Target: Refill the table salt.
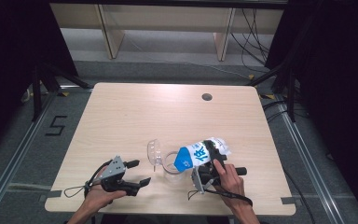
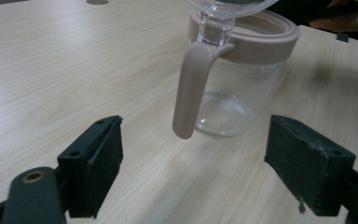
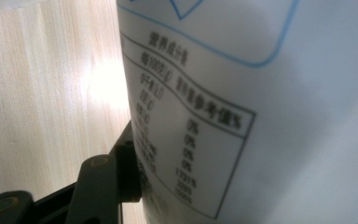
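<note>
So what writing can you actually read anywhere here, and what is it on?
"5": black tape mark on the floor left of the table.
"依": large character on the blue-and-white bag.
"0%": several times in the bag's printed table; its other characters are too blurred.

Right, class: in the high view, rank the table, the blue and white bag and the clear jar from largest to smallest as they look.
1. The table, by far the largest.
2. The blue and white bag, tilted over the jar in the right gripper.
3. The clear jar; the bag partly covers it, so this last place is less sure.
</note>
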A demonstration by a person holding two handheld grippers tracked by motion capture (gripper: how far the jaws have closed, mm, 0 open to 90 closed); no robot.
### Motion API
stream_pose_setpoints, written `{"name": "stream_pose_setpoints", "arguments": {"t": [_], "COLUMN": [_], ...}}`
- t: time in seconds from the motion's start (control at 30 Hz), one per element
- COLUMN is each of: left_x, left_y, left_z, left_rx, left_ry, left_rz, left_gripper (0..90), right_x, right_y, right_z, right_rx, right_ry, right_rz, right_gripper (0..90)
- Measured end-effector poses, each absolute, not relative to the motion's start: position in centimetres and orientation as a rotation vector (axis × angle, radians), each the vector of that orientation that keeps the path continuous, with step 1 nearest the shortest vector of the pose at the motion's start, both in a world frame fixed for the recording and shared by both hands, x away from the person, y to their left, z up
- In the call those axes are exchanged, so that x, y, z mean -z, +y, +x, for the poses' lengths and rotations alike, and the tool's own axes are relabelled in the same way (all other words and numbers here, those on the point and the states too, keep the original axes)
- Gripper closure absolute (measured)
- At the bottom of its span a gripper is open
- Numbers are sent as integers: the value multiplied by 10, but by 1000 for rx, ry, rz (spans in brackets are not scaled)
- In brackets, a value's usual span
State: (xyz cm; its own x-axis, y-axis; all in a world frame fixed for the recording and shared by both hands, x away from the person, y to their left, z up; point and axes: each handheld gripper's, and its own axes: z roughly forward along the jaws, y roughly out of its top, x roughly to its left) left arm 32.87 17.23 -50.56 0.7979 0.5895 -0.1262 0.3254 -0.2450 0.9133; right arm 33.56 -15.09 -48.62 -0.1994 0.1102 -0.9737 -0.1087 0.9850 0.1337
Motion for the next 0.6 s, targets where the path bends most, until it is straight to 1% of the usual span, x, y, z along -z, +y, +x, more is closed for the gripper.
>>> {"name": "stream_pose_setpoints", "arguments": {"t": [0.17,0.3,0.57,0.6], "left_x": [507,508,510,510], "left_y": [169,163,149,147], "left_z": [333,340,349,349], "left_rx": [-300,-306,-312,-307], "left_ry": [659,650,610,620], "left_rz": [1864,1878,1900,1898], "left_gripper": [188,254,367,376], "right_x": [488,487,488,484], "right_y": [-150,-149,-147,-146], "right_z": [335,336,337,338], "right_rx": [-199,-192,-228,-197], "right_ry": [1762,1755,1745,1739], "right_rz": [9,-39,-31,-92], "right_gripper": [468,469,472,472]}}
